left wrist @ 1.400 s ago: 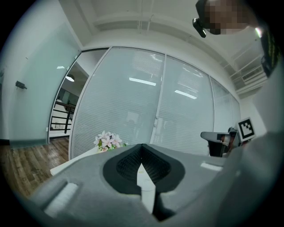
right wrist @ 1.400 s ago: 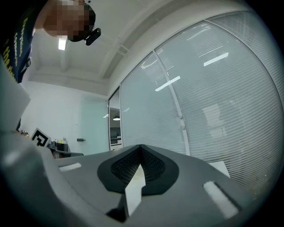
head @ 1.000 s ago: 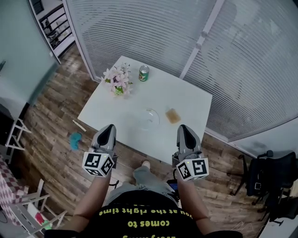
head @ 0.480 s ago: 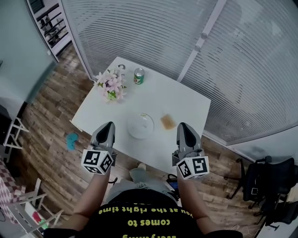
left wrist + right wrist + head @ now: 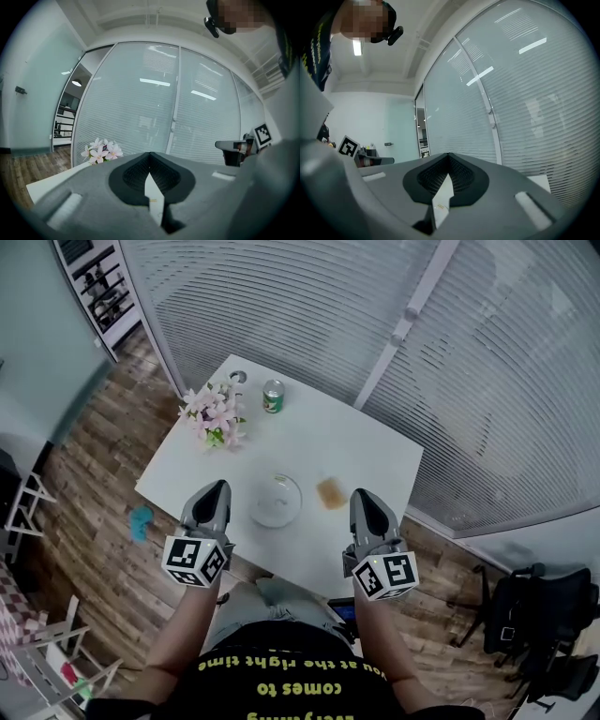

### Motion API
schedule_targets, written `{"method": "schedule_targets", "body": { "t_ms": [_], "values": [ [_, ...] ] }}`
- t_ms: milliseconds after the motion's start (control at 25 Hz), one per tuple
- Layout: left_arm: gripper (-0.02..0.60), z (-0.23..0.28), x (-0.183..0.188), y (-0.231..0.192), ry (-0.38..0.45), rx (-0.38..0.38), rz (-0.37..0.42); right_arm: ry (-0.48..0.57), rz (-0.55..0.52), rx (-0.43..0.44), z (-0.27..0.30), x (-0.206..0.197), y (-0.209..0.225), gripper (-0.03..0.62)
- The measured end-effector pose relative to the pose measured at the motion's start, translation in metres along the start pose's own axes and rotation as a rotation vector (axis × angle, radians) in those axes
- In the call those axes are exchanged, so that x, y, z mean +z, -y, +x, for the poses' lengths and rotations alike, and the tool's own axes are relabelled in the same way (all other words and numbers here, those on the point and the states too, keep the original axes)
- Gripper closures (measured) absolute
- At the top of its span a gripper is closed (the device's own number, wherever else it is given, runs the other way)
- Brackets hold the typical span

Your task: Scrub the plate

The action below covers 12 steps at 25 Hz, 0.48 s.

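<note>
A clear glass plate [image 5: 276, 500] lies near the front edge of the white table [image 5: 366, 465] in the head view. Just right of it sits a tan sponge [image 5: 330, 493]. My left gripper [image 5: 215, 490] hovers at the table's front edge, left of the plate, jaws shut and empty. My right gripper [image 5: 361, 499] hangs over the front edge right of the sponge, also shut with nothing in it. In the left gripper view the left gripper [image 5: 150, 157] shows its jaws pressed together; the right gripper [image 5: 449, 159] looks the same in its own view. Both point level toward the window wall.
Pink flowers [image 5: 212, 418] stand at the table's left side, with a green can [image 5: 273, 396] behind them. The flowers [image 5: 101, 150] also show in the left gripper view. Slatted glass walls close off the far side. A blue thing [image 5: 142, 522] lies on the wood floor at left; a dark chair [image 5: 534, 606] stands at right.
The table, plate and sponge have slid down and left in the head view as I moved closer. Both grippers now reach the table's front edge. Jaws stayed shut.
</note>
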<state>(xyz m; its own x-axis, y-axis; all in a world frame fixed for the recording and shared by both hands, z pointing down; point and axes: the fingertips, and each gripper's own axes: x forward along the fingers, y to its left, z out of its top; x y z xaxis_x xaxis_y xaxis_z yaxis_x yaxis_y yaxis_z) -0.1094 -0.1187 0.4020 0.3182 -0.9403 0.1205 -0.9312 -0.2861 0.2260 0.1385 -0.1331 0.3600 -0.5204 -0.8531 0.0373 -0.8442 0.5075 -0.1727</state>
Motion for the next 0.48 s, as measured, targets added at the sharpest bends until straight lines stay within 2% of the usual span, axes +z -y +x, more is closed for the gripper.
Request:
{"method": "schedule_targets", "body": {
  "t_ms": [480],
  "values": [
    [0.581, 0.015, -0.007, -0.001, -0.039, -0.011, 0.004, -0.019, 0.039, -0.028, 0.000, -0.011, 0.012, 0.588]
  ]
}}
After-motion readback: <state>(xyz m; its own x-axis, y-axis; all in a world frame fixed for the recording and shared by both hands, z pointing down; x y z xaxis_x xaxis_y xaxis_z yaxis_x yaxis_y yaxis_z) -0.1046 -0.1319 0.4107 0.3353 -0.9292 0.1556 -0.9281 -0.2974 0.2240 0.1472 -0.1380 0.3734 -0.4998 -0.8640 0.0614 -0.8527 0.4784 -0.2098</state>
